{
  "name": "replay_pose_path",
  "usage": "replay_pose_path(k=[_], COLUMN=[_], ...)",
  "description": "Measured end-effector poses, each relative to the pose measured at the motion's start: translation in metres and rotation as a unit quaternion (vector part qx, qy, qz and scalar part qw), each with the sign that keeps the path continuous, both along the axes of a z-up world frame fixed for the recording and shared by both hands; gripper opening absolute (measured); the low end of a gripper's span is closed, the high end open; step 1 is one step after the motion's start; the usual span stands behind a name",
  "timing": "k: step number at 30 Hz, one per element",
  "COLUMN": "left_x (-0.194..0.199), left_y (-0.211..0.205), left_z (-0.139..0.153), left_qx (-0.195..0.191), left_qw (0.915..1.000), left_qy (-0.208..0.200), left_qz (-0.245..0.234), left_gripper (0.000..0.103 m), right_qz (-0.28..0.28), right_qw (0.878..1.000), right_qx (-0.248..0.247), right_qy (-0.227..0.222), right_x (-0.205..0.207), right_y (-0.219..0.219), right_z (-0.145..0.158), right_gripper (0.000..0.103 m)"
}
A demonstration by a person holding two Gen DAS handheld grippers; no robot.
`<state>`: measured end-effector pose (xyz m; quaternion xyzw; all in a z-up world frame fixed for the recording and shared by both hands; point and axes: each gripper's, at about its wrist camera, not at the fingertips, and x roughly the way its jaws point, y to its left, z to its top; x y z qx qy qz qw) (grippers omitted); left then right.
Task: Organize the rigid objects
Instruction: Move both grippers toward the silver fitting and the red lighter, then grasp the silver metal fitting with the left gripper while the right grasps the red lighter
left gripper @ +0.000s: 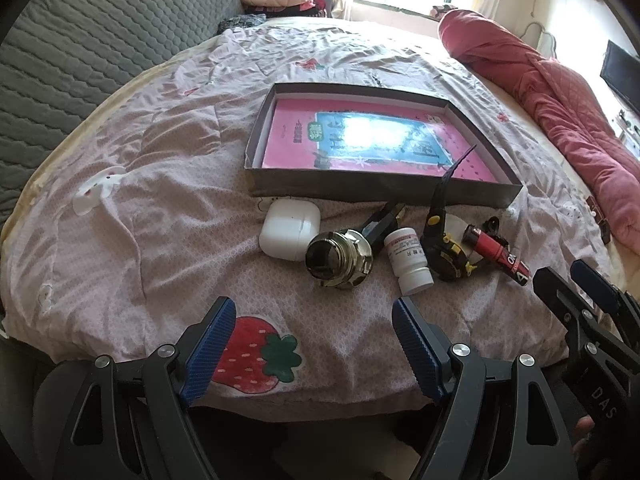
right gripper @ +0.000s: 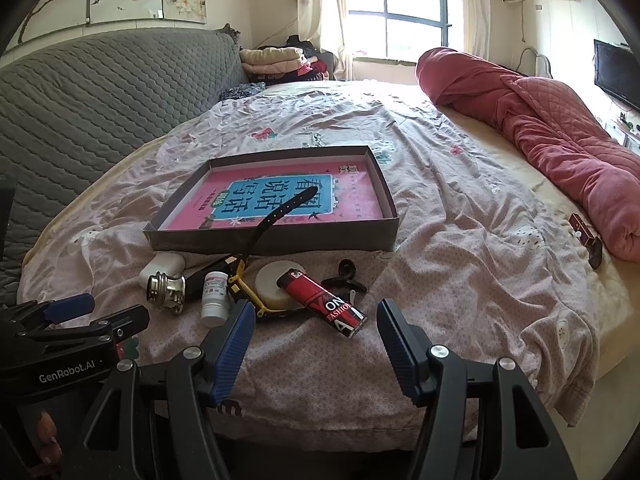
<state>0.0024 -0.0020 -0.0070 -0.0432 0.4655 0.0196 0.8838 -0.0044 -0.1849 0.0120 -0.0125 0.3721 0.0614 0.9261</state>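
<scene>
A shallow grey box (left gripper: 384, 191) (right gripper: 272, 240) with a pink book inside lies on the bed. In front of it sit a white earbud case (left gripper: 289, 230) (right gripper: 162, 267), a shiny metal knob (left gripper: 340, 258) (right gripper: 166, 293), a white pill bottle (left gripper: 410, 266) (right gripper: 214, 298), a black-and-yellow tool (left gripper: 440, 248) (right gripper: 250, 292), a roll of white tape (right gripper: 276, 284), a red lighter (left gripper: 496, 250) (right gripper: 324, 300) and a black clip (right gripper: 346, 274). My left gripper (left gripper: 314, 344) is open and empty, short of the knob. My right gripper (right gripper: 316, 340) is open and empty, just before the lighter.
A rolled red quilt (right gripper: 540, 132) lies along the bed's right side. A grey quilted headboard (right gripper: 100, 92) stands at left. Folded clothes (right gripper: 276, 60) are stacked at the far end. A small brown object (right gripper: 582, 228) lies near the right edge.
</scene>
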Motion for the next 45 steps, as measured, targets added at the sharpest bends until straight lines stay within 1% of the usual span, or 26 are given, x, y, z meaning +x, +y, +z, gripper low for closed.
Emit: replay_pose_path(k=[9,17,18,23,27,32,34,38,40,42,43,44,45], left_x=[0.017,0.037,0.039,0.046,0.048,0.048,0.049,0.05,0.051,0.051,0.052,0.052,0.052], left_y=[-0.009,-0.017,-0.016,-0.017,-0.018,-0.017,-0.016,-0.017,-0.019,-0.02,-0.021,-0.021,-0.021], left_z=[-0.011,-0.024,-0.026,-0.032,-0.034,-0.036,-0.037,-0.037,-0.037,-0.036,-0.036,-0.036,-0.036], left_qx=[0.009,0.045,0.058,0.057,0.069,0.062,0.053,0.039,0.036,0.03,0.027,0.026,0.024], left_qw=[0.9999,0.9988,0.998,0.9979,0.9971,0.9973,0.9979,0.9988,0.9989,0.9992,0.9993,0.9993,0.9994], left_qy=[0.004,0.004,0.003,0.012,0.015,0.028,0.026,0.025,0.027,0.026,0.026,0.027,0.026], left_qz=[0.004,0.021,0.026,0.027,0.027,0.028,0.025,0.016,0.011,0.006,0.005,0.005,0.005], left_gripper=[0.081,0.081,0.081,0.081,0.081,0.081,0.077,0.065,0.059,0.051,0.049,0.049,0.049], right_qz=[0.009,0.01,0.011,0.017,0.03,0.049,0.057,0.078,0.086,0.093,0.097,0.101,0.102], right_qw=[1.0,0.999,0.999,0.999,0.998,0.996,0.996,0.994,0.993,0.992,0.992,0.992,0.991], right_qx=[0.001,0.008,0.01,-0.001,-0.013,-0.022,-0.028,-0.043,-0.047,-0.049,-0.048,-0.044,-0.043], right_qy=[0.012,0.036,0.037,0.043,0.053,0.068,0.068,0.064,0.061,0.063,0.066,0.068,0.068], right_x=[0.009,0.025,0.026,0.035,0.044,0.056,0.06,0.067,0.07,0.072,0.074,0.075,0.076], right_y=[-0.003,-0.01,-0.011,-0.012,-0.01,-0.009,-0.006,0.0,0.003,0.005,0.006,0.006,0.007], right_z=[-0.007,-0.019,-0.02,-0.025,-0.031,-0.04,-0.042,-0.046,-0.046,-0.049,-0.05,-0.051,-0.052], right_gripper=[0.063,0.063,0.063,0.063,0.063,0.063,0.063,0.063,0.061,0.058,0.057,0.054,0.054])
